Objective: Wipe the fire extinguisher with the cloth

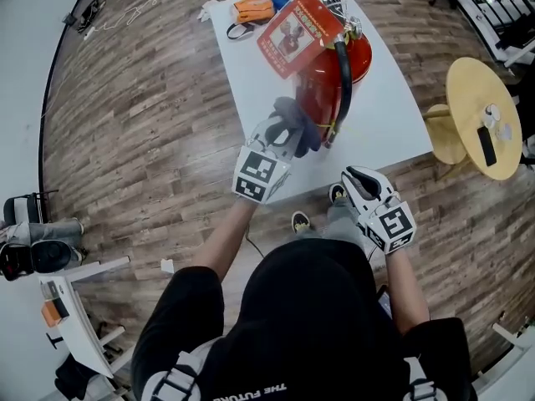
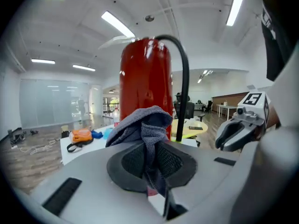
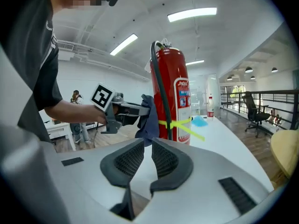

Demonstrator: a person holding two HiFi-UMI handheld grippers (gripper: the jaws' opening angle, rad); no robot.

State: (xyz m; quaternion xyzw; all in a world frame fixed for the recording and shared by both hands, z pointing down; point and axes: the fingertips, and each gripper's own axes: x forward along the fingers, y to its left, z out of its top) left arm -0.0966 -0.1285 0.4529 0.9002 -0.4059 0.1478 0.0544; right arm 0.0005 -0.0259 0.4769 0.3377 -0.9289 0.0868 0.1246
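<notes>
A red fire extinguisher (image 1: 355, 57) with a black hose (image 1: 344, 82) stands on the white table (image 1: 251, 82). My left gripper (image 1: 284, 136) is shut on a grey-blue cloth (image 1: 298, 124), which lies against the near side of the cylinder, low down. In the left gripper view the cloth (image 2: 142, 122) bunches up between the pads in front of the extinguisher (image 2: 142, 78). My right gripper (image 1: 358, 178) hovers at the table's near edge, to the right of the extinguisher (image 3: 175, 92). It holds nothing, and its jaws (image 3: 148, 141) leave only a narrow gap. The right gripper view shows the left gripper (image 3: 133, 110) and the cloth (image 3: 147, 115).
An orange strap bundle (image 1: 253, 9) and a blue item (image 1: 276, 0) lie at the table's far end. A round wooden side table (image 1: 485, 115) stands to the right. White equipment stands (image 1: 67, 299) are at the lower left, and cables trail on the wood floor.
</notes>
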